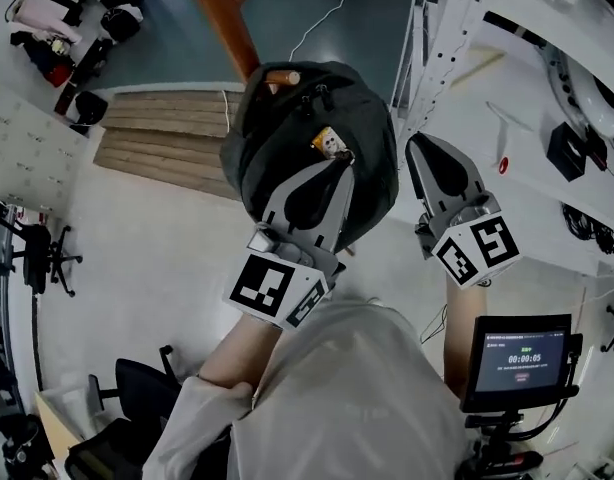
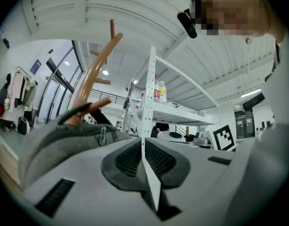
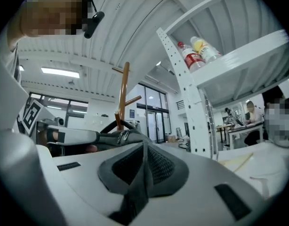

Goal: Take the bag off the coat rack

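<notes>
The dark grey bag (image 1: 287,128) hung on the wooden coat rack (image 1: 222,18), its black top handle looped over a short peg (image 1: 283,77) that poked out just above the zipped upper edge. A small yellow charm (image 1: 329,143) sat on the face of the bag, just beside the tips of the left gripper (image 1: 339,164), which lay over the bag's front. In the left gripper view the fingers of that gripper (image 2: 143,142) were pressed together with nothing seen between them; the bag (image 2: 55,140) bulged to the left of the fingers, one zip pull showing, and the rack (image 2: 95,74) rose beyond it. The right gripper (image 1: 413,146) stood to the right of the bag, close to its side, though contact could not be made out. Its own view showed the right gripper (image 3: 145,147) with its fingers also closed on each other and empty, the bag (image 3: 121,138) and the rack's pole (image 3: 124,91) ahead and to the left of the fingertips. To the right of those fingers rose a white shelf unit (image 3: 191,107) carrying two bottles (image 3: 196,51). In the head view, wooden steps (image 1: 157,138) lay well to the left of the left fingers, and a small screen (image 1: 522,358) sat behind the right gripper, near the person's forearm.
</notes>
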Demonstrator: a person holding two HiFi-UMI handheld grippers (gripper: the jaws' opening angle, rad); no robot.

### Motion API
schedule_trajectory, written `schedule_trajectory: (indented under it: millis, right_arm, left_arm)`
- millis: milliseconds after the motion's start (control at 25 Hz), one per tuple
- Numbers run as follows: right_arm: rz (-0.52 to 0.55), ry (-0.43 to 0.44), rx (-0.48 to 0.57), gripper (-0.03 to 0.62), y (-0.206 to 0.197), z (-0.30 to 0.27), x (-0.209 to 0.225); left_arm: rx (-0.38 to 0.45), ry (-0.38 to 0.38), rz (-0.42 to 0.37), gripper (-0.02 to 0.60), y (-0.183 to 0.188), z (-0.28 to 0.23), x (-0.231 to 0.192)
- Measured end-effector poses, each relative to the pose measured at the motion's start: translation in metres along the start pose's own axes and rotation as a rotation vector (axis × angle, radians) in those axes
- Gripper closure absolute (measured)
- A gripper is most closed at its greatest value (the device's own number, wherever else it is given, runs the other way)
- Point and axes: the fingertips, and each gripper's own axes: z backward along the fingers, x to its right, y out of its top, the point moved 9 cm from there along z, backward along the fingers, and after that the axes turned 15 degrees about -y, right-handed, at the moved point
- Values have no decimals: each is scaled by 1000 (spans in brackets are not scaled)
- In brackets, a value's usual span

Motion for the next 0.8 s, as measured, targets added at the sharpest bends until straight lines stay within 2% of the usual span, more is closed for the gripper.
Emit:
schedule_trajectory:
  millis: [160,240,360,520,680,800]
  right_arm:
    - [49,123,42,582,37,-23,-25]
    - [84,170,54,582,49,-40,-26]
    - [132,239,64,580,65,-71,-22]
    - [243,333,59,580,90,-98,-41]
    - [370,396,50,579,106,-116,-62]
    - [451,440,36,577,111,-125,-76]
  left_arm:
    - [18,85,1,572,47,33,-4]
    - [21,114,-3,551,63,40,-12]
    - [-3,177,-54,526,82,40,-33]
    - [-89,257,-142,512,105,45,-56]
    - [-203,248,-189,472,112,44,-70]
    - [-279,243,-207,472,110,42,-81]
